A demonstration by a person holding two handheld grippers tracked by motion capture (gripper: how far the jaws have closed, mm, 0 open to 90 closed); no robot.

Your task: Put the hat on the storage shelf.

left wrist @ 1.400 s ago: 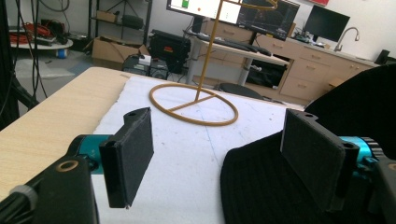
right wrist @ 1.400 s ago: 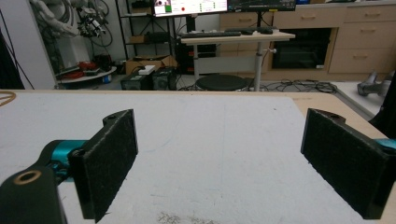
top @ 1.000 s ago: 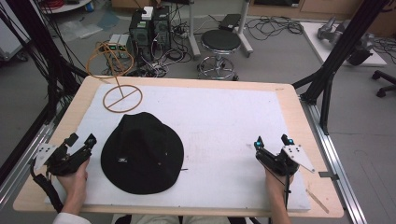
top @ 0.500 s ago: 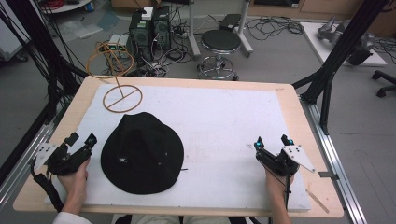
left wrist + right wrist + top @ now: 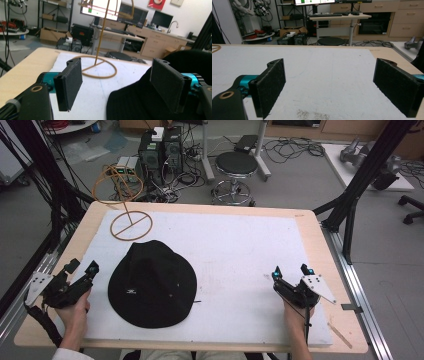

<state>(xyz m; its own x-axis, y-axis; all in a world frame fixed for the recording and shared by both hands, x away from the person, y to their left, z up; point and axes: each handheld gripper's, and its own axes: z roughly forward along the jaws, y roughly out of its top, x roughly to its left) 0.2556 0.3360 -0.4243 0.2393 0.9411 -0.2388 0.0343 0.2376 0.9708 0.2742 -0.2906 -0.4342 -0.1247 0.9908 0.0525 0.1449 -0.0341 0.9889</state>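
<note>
**Black hat waits between two open grippers at the start of the job**

Nothing on the table has shifted over the past second: the hat, the wire stand and both hand-held tools lie just as they did in the earlier high views. The black brimmed hat (image 5: 152, 284) sits crown-up on the white mat (image 5: 225, 240), toward the near left part of the table (image 5: 310, 220), its brim close to the near edge. The left gripper (image 5: 82, 268) rests beside the hat at the table's left edge with its jaws spread wide and nothing between them; its own view has the hat's brim (image 5: 140, 100) lying just ahead of the right-hand pad. The right gripper (image 5: 291, 271) hovers near the near right corner, well apart from the hat, jaws likewise wide and empty over bare mat (image 5: 324, 75).

By the look of things the work has not begun: this reads as the approach step, before any grasp. A tan wire hat stand (image 5: 130, 217) (a ring base with an upright and a loop on top) stands at the far left corner, and seems the likely destination, though that is a judgement. The next move would call for the left gripper to close on the soft brim, which may fold or slip, with the right coming across to steady the far side.

A small white logo (image 5: 131, 292) marks the hat's front; its lettering is too small to read. No other writing can be made out.
</note>
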